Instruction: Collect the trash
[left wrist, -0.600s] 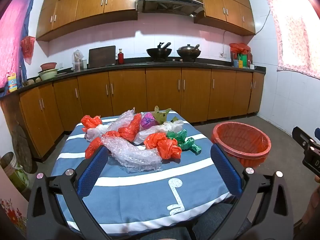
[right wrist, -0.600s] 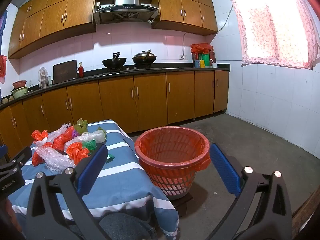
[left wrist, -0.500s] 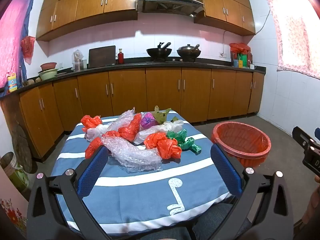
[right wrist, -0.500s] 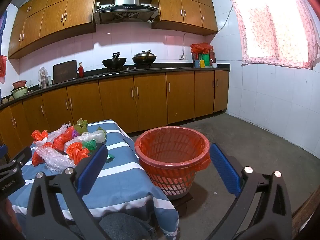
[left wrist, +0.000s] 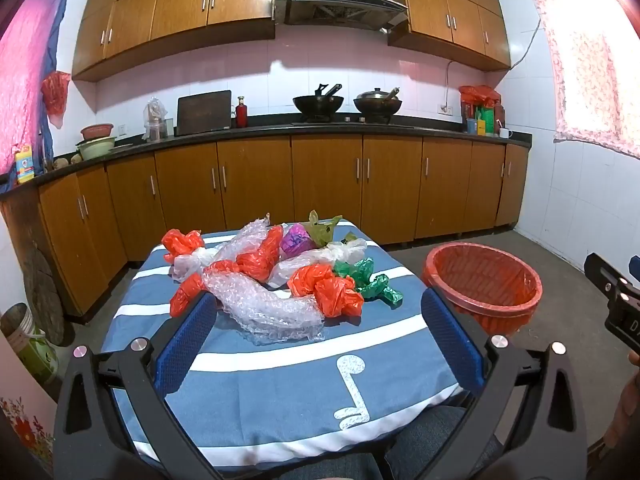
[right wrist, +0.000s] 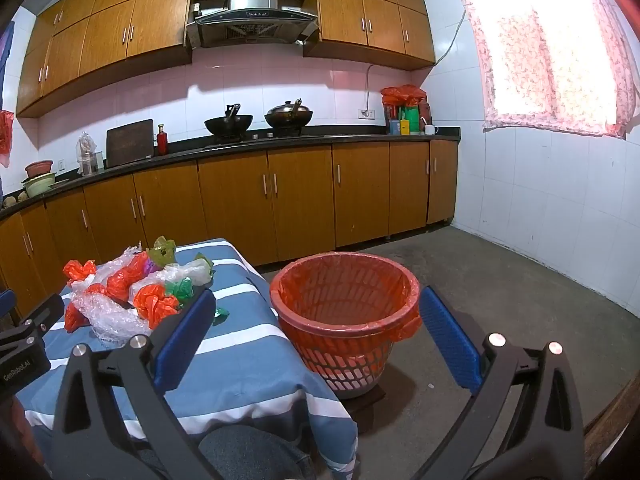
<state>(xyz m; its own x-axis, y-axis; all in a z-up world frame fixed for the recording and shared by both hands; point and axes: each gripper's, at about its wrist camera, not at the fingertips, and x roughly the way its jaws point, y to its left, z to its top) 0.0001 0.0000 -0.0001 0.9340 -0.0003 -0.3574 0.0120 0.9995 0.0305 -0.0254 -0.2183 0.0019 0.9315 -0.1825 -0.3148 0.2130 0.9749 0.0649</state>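
Now we start collecting: both grippers gape empty, so next we close on the crumpled orange plastic bag (left wrist: 334, 289) mid-frame.

The near half of the table (left wrist: 280, 380) is lying bare, giving open passage up to the trash pile (left wrist: 272, 276), which is crowding the far half. To the table's right, the lined basket (right wrist: 344, 312) is standing open-mouthed just beside the table's edge, with nothing sitting over its rim. Beyond the basket, bare floor (right wrist: 520, 300) is stretching to the cabinets (right wrist: 300, 200).
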